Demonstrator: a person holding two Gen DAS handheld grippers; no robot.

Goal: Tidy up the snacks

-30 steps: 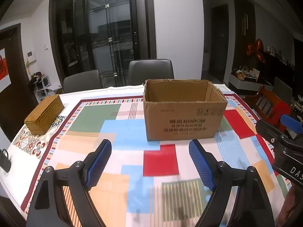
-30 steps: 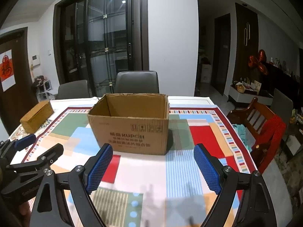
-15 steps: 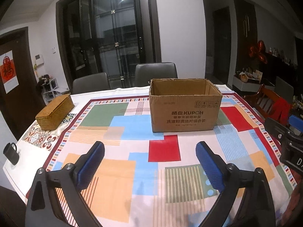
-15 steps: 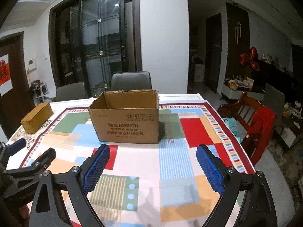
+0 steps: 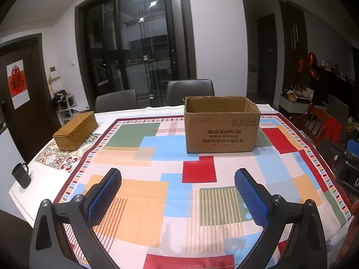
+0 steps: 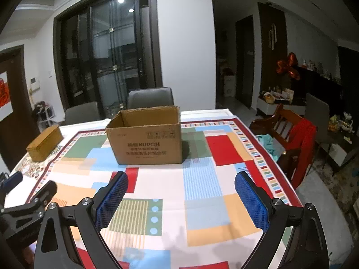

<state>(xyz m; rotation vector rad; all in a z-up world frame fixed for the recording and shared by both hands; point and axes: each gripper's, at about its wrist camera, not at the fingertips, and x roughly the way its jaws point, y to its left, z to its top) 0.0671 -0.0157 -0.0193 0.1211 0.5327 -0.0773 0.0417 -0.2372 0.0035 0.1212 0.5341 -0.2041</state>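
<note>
An open brown cardboard box (image 5: 222, 125) stands on the patterned tablecloth (image 5: 157, 174), far centre; its inside is hidden from here. It also shows in the right wrist view (image 6: 145, 136). My left gripper (image 5: 178, 192) is open and empty, held above the near part of the table, well short of the box. My right gripper (image 6: 181, 195) is open and empty too, to the right of the left one. The left gripper's body shows at the left edge of the right wrist view (image 6: 24, 201). No snacks are in view.
A lidded woven basket (image 5: 75, 131) sits at the table's far left. A black mug (image 5: 21, 176) stands near the left edge. Grey chairs (image 5: 189, 92) stand behind the table. A wooden chair with red cloth (image 6: 296, 139) is at the right side.
Both grippers have pulled back and up from the box, which now looks smaller and farther away. Both stayed open.
</note>
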